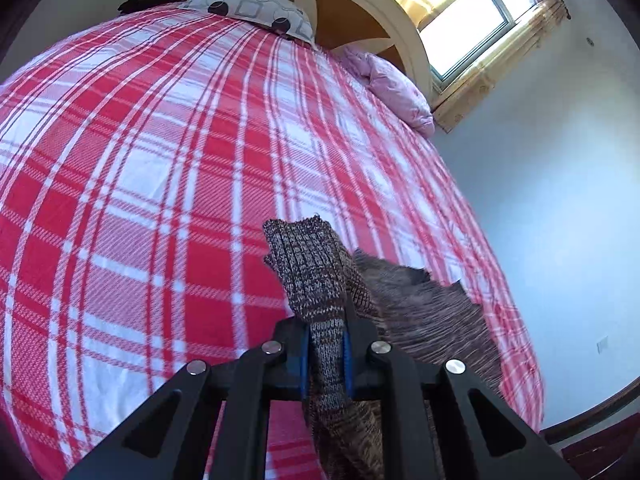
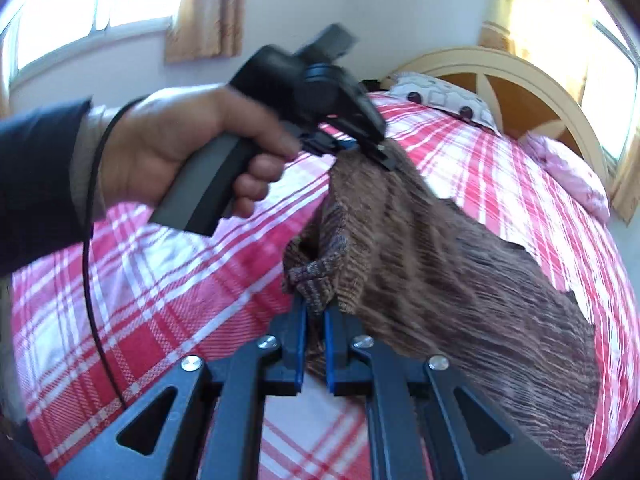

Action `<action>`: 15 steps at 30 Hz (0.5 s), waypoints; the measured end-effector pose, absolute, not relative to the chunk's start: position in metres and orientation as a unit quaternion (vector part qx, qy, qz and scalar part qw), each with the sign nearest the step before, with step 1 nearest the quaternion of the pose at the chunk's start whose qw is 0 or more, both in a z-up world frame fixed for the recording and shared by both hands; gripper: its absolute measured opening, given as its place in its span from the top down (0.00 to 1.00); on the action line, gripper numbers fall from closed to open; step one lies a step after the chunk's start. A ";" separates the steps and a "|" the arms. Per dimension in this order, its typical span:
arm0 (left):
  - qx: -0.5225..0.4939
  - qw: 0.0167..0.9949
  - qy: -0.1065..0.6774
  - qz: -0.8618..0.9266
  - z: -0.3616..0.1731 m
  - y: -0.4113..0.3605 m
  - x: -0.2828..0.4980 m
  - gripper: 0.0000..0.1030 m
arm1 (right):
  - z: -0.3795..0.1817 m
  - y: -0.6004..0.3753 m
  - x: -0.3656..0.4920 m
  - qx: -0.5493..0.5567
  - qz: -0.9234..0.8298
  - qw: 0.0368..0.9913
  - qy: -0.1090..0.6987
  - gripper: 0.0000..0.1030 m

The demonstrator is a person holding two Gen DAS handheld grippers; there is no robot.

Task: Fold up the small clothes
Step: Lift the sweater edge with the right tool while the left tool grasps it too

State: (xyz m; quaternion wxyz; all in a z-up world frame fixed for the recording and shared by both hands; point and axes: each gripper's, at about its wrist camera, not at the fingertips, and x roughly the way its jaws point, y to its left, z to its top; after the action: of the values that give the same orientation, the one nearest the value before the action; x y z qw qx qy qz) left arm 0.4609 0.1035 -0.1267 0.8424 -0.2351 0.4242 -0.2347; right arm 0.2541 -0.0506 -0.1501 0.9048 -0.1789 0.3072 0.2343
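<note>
A brown knitted garment (image 1: 308, 264) hangs above the red and white plaid bed sheet (image 1: 160, 160), held up by both grippers. In the left wrist view my left gripper (image 1: 326, 332) is shut on a ribbed edge of the knit, which sticks up past the blue pads (image 1: 347, 356). In the right wrist view my right gripper (image 2: 316, 312) is shut on a bunched fold of the garment (image 2: 440, 272). Farther up in that view a hand (image 2: 172, 148) holds the left gripper (image 2: 372, 152), clamped on the garment's upper edge. The cloth drapes between the two grips and trails off to the right.
A grey patterned pillow (image 1: 248, 8) and a pink pillow (image 1: 396, 88) lie at the head of the bed by the cream headboard (image 1: 360, 8). A dark item (image 1: 148, 0) sits at the far corner. A blue wall (image 1: 540, 200) runs along the bed's right side, under a bright window (image 1: 472, 28).
</note>
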 end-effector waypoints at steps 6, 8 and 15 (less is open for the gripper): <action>-0.224 0.846 0.414 -0.250 -0.103 0.063 0.466 0.89 | -0.122 -0.104 0.260 -0.121 0.210 0.923 0.299 0.91; -0.217 0.845 0.414 -0.259 -0.097 0.041 0.468 0.89 | -0.117 -0.124 0.261 -0.104 0.199 0.928 0.298 0.91; -0.181 0.832 0.439 -0.285 -0.094 -0.049 0.479 0.89 | -0.115 -0.203 0.261 -0.017 0.167 0.935 0.312 0.91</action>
State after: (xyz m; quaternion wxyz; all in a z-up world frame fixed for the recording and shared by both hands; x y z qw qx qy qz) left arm 0.4795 -0.0494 -0.0943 0.8324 -0.1812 0.4392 -0.2853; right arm 0.2613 -0.2034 -0.1147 0.9352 -0.0170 0.3115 0.1674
